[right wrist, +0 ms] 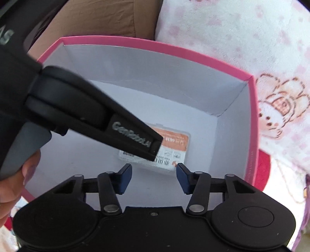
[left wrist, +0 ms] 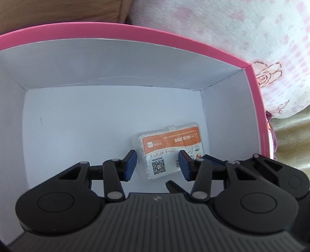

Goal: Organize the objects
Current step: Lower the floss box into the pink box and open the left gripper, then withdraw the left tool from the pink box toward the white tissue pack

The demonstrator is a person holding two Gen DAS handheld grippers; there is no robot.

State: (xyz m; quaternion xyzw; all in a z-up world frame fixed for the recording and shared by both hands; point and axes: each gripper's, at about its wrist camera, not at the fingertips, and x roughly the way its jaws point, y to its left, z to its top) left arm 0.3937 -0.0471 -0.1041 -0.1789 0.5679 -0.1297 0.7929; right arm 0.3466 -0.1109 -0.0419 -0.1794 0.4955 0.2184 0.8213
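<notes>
Both views are brightly and evenly lit by soft daylight. The floral blanket [left wrist: 242,29] is overexposed at the far right. Straight edges of the pink box [right wrist: 253,116] are bowed by fisheye distortion; slight blur is seen.

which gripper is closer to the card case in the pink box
Left. The left gripper is down inside the pink box, fingers open on either side of the card case. The right gripper hovers open, higher, near the box's front edge.

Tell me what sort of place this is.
Probably a bedroom or similar home setting: the pink-rimmed white box sits on soft bedding, a plush pink-and-white blanket with cartoon rose prints, beside brown fabric. Inside the box lies a small clear plastic case with an orange label.
</notes>
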